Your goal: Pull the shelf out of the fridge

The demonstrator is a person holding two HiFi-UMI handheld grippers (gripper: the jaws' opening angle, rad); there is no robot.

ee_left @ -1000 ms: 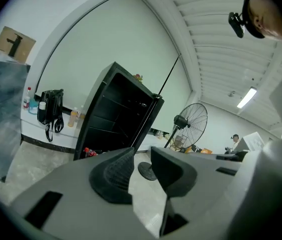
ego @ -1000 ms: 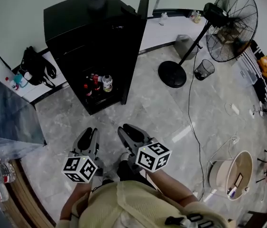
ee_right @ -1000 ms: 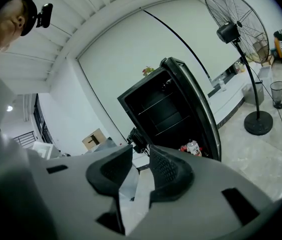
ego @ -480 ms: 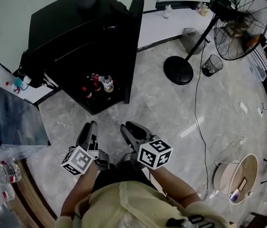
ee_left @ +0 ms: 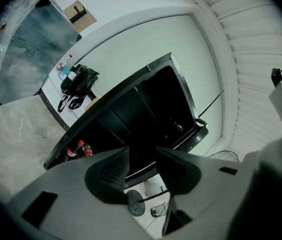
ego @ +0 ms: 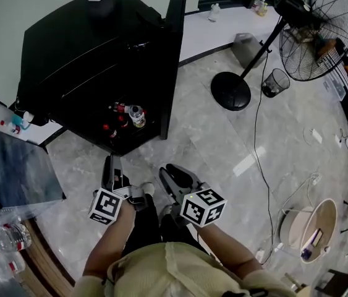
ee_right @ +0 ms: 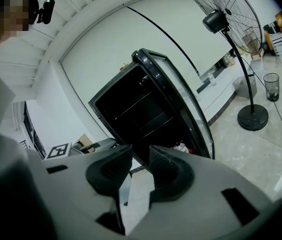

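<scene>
- The shelf (ee_right: 130, 106) is not in your hands yet. It lies across the dark inside of the black fridge (ego: 87, 60), well apart from both grippers.
- Your left gripper (ego: 111, 164) is the one nearer the fridge's foot, rolled onto its side. Its jaws have just been opening and stand wide apart with nothing between them. I read that as getting ready for the shelf's front edge.
- Your right gripper (ego: 169, 169) hangs just beside it above the marble floor (ego: 217, 141), with its jaws partly apart and likewise empty. Held alongside like this, it looks meant for the other end, so the shelf comes out straight and does not skew.
- Both grippers face the fridge's open front, which suits a reach straight in.
- The door (ego: 175, 48) stands swung out at the fridge's right side, so the opening is free for the shelf to travel through.
- A few bottles (ego: 127, 113) stand at the bottom of the fridge, below the shelf. I judge them low enough not to foul the pull, but mind them as you reach in.
- The standing fan (ego: 313, 23) at the far right is well apart from your path.
</scene>
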